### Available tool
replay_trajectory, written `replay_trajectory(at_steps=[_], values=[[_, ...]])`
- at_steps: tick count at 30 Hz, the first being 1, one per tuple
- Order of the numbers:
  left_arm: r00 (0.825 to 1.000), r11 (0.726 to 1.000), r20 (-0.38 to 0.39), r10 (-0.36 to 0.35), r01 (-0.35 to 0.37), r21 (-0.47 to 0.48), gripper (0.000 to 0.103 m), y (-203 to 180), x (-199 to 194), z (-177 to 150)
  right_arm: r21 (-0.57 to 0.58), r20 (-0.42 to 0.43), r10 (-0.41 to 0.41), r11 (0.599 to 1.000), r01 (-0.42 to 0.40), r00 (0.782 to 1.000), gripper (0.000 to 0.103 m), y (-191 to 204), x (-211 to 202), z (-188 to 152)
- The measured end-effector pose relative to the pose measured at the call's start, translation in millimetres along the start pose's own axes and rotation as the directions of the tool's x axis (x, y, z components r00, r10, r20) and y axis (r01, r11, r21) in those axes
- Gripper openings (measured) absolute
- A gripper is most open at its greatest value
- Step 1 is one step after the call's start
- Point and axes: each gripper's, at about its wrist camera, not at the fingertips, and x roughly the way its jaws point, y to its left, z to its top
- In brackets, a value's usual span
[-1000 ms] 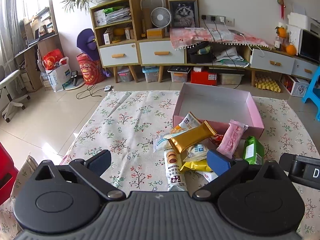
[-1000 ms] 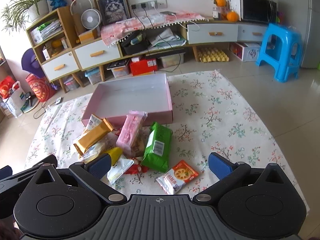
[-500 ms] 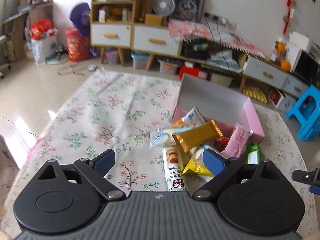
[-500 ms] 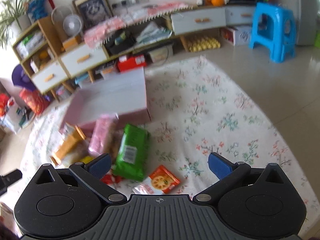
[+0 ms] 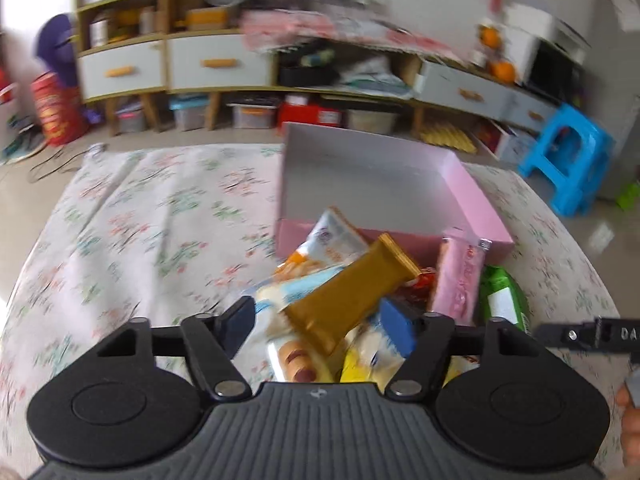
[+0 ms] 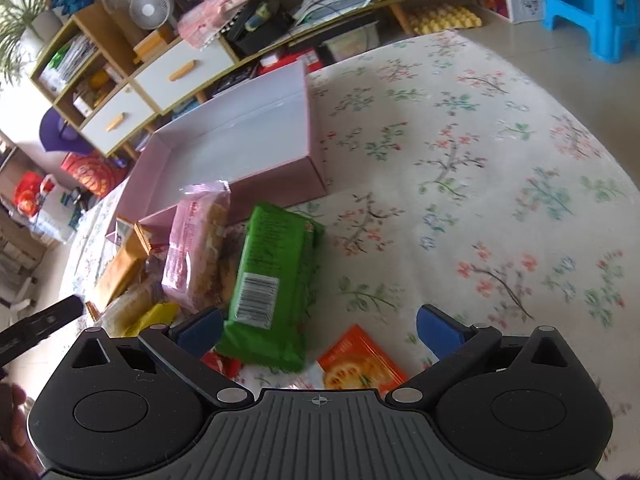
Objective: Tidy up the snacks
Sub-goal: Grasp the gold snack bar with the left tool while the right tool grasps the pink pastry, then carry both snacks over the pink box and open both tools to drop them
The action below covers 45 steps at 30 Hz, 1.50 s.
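Several snack packets lie heaped on the floral cloth [image 5: 140, 220] in front of an empty pink box [image 5: 480, 208]. My left gripper [image 5: 318, 326] hangs low over the heap, its jaws closing. A gold packet [image 5: 348, 296] lies between them; the right pad is near its edge and the left pad stands clear. A pink packet [image 5: 458, 276] leans on the box, and a green packet [image 5: 502, 300] lies to its right. My right gripper [image 6: 320, 334] stands open over the green packet [image 6: 272, 280] and an orange packet [image 6: 360, 364], touching neither. The pink box [image 6: 316, 152] lies beyond them.
Low cabinets with drawers [image 5: 216, 64] and storage bins line the far wall. A blue stool [image 5: 568, 160] stands right of the cloth. In the right wrist view, floral cloth [image 6: 480, 160] stretches to the right of the heap. A person's fingers [image 5: 628, 408] show at the right edge.
Both grippers have sunk toward the snack heap and tilted further down. The left jaws have narrowed around the gold packet. The right jaws stay wide, now over the green packet.
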Motion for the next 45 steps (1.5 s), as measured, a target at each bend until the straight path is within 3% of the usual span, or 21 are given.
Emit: replay_trajectory(at_steps=[3, 8, 14, 17, 20, 22, 24, 28, 32, 35, 39, 45], values=[[1.0, 0.996, -0.022, -0.019, 0.021, 0.087, 0.065, -6.4, 6.1, 10.7, -0.019, 0.001, 0.0, 1.0, 0.0, 1.0, 0.103, 6.7, 1.8, 7.1], [0.999, 0.967, -0.015, 0.028, -0.023, 0.255, 0.066, -29.3, 12.8, 13.0, -0.073, 0.022, -0.031, 0.997, 0.032, 0.999, 0.103, 18.0, 5.5, 16.6], [0.996, 0.943, -0.061, 0.064, -0.04, 0.329, 0.063, -32.4, 31.0, 12.4, -0.094, 0.065, -0.031, 0.995, 0.037, 0.997, 0.102, 31.7, 9.0, 23.5], [0.994, 0.935, -0.088, 0.064, -0.028, 0.354, 0.062, -35.3, 40.3, 12.6, -0.119, 0.074, 0.052, 0.992, -0.043, 0.996, 0.102, 46.6, 10.9, 28.3], [0.993, 0.926, -0.09, 0.077, -0.037, 0.376, 0.049, -38.9, 44.1, 11.6, -0.154, 0.033, 0.073, 0.986, -0.067, 0.997, 0.099, 64.0, 27.0, 33.3], [0.993, 0.921, -0.075, 0.091, -0.055, 0.386, 0.032, -40.0, 41.7, 11.4, -0.184, 0.041, 0.051, 0.982, -0.042, 0.998, 0.097, 74.5, 37.7, 35.7], [0.993, 0.918, -0.065, 0.096, -0.063, 0.392, 0.029, -39.6, 39.5, 11.2, -0.213, 0.06, 0.04, 0.977, -0.026, 0.997, 0.096, 83.1, 44.5, 36.2], [0.995, 0.936, -0.059, 0.083, -0.058, 0.347, 0.028, -34.4, 36.7, 11.8, -0.271, 0.093, 0.016, 0.962, 0.01, 0.996, 0.088, 100.1, 52.0, 36.4], [0.996, 0.96, -0.047, 0.073, -0.057, 0.273, 0.028, -28.3, 32.0, 13.2, -0.318, 0.109, 0.011, 0.948, 0.025, 0.994, 0.054, 107.6, 55.8, 31.0], [0.998, 0.98, -0.036, 0.053, -0.045, 0.192, 0.028, -17.5, 26.9, 15.9, -0.324, 0.109, 0.025, 0.946, 0.011, 0.994, 0.042, 107.5, 53.7, 30.2], [1.0, 0.996, -0.021, 0.002, 0.0, 0.084, 0.028, -2.8, 17.4, 22.1, -0.291, 0.104, 0.094, 0.955, -0.06, 0.99, 0.037, 97.6, 41.8, 32.3], [0.997, 0.996, 0.02, -0.077, 0.078, -0.047, 0.028, 12.5, 8.4, 35.5, -0.25, 0.149, 0.172, 0.959, -0.131, 0.974, 0.037, 84.0, 15.0, 42.9]])
